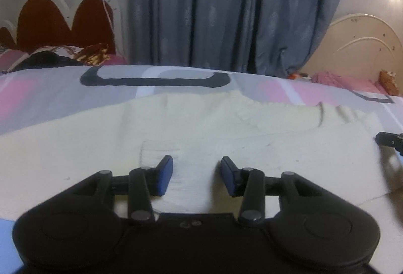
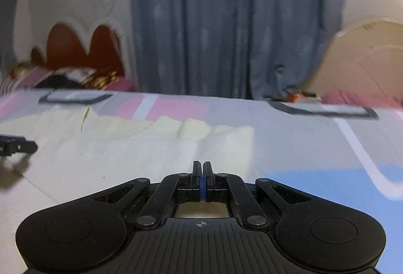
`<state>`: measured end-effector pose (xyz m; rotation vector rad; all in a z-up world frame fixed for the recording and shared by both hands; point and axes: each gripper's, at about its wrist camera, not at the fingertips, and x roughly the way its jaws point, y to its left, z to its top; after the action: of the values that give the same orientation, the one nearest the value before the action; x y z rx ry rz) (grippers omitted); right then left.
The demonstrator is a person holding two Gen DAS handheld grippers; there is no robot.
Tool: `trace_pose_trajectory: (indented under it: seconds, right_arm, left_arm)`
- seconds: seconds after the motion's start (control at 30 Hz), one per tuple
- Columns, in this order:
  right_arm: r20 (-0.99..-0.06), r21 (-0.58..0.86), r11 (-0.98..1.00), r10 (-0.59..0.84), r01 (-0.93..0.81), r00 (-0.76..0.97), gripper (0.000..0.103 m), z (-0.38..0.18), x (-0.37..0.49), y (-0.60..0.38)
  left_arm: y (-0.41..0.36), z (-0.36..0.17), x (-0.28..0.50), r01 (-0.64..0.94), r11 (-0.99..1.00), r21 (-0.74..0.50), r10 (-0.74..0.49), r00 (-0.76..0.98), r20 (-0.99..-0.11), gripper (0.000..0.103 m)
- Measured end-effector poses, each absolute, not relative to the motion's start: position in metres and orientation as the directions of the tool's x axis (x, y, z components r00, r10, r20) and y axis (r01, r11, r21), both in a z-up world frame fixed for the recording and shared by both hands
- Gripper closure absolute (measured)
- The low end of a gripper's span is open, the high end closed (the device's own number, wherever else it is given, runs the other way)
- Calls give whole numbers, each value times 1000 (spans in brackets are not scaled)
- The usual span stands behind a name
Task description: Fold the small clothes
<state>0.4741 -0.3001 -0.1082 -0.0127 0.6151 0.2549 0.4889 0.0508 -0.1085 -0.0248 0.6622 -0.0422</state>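
A cream knitted garment (image 1: 201,127) lies spread flat on the bed, its ribbed edge toward the far side. My left gripper (image 1: 196,165) hovers low over the garment's near part, open, with only cloth showing below the gap between its blue pads (image 1: 165,178). The right gripper's dark tip (image 1: 389,140) shows at the garment's right edge. In the right wrist view the same garment (image 2: 113,145) fills the left half. My right gripper (image 2: 202,168) is shut near the garment's right border, and no cloth shows between its pads. The left gripper's tip (image 2: 17,146) pokes in at far left.
The bedsheet (image 2: 314,148) has pink, grey and blue patches. Blue-grey curtains (image 1: 226,9) hang behind the bed. A red and white headboard (image 1: 63,19) with a heap of patterned cloth (image 1: 63,54) stands back left; a cream headboard (image 1: 365,47) back right.
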Motion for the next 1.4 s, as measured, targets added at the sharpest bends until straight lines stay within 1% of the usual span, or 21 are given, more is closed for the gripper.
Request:
trace_pose_trajectory:
  seconds: [0.07,0.13,0.17,0.33,0.4,0.47,0.53,0.6,0.63,0.7,0.73,0.77,0.83,0.93,1.03,1.07,1.13,1.17,1.23,1.3,1.4]
  right_arm:
    - [-596,38,983,165,-177,786,103,-121,492,-314]
    - [-600,86,990,143,-114,787,103,-126,506,-333]
    - [-605,69,992,123,-102,786,103,-126,511,-335]
    - [-609,-17,991,96,-135,787,103,-127,515,-326]
    - [-581,7,991,112,-132,806,103,-118,508,-327]
    - [-554,9,989,128,-148,823,103,-113,506,-323]
    - [-566,2,985,145,-174,811,103,-116,515,-313]
    - [-602,-58,987,83,-148,794,103,-131,524,-308]
    - [-594,-65,989,70,-134,801,103,-132,523,-308]
    - [-593,-52,993,52,-102,804,103,-126,513,-306]
    - [-576,-24,995,68,-100,814,103,-120,502,-306]
    - [-554,17,994,96,-105,827,103,-114,488,-308]
    - [-550,48,990,136,-131,824,103,-110,461,-303]
    - [-597,17,987,138,-160,790,103,-126,430,-295]
    - [-582,26,992,118,-127,805,103,-120,421,-294]
    - [-568,49,991,128,-122,813,103,-115,417,-293]
    - [-573,35,991,124,-126,810,103,-115,409,-286]
    - [-627,25,991,117,-130,770,103,-124,413,-281]
    - [-616,-18,991,93,-132,782,103,-119,410,-274]
    - [-587,39,992,123,-124,800,103,-109,401,-276]
    - [-599,80,993,119,-89,792,103,-104,388,-276]
  left_arm:
    - [52,-109,487,36,999,-36,-51,789,-612,61]
    - [49,-111,488,45,999,-9,-42,794,-607,61]
    - [48,-112,487,47,999,1,-37,797,-602,61]
    - [48,-108,487,36,999,-11,-35,803,-595,62]
    - [41,-101,482,39,999,-18,-42,827,-561,56]
    - [25,-96,481,52,999,-17,-53,842,-537,46]
    - [8,-96,484,94,995,-25,-92,835,-543,40]
    - [-3,-109,496,133,991,-11,-110,768,-631,39]
    - [-5,-115,495,146,989,11,-106,764,-636,38]
    - [-3,-109,485,121,992,35,-75,792,-605,41]
    - [0,-106,479,111,993,27,-75,811,-581,40]
    - [3,-105,474,101,995,10,-78,819,-568,34]
    - [9,-112,471,95,995,-19,-88,797,-598,26]
    - [7,-116,469,110,994,10,-81,792,-606,25]
    - [13,-107,460,92,995,-40,-99,814,-572,24]
    - [19,-110,460,82,996,-46,-93,809,-580,20]
    - [23,-117,458,74,997,-30,-77,789,-610,22]
    - [25,-113,451,69,997,-27,-71,801,-594,25]
    - [37,-106,434,69,996,-55,-88,825,-559,25]
    - [56,-104,417,36,996,-83,-76,834,-546,24]
    - [104,-106,391,-48,990,-134,-36,825,-564,26]
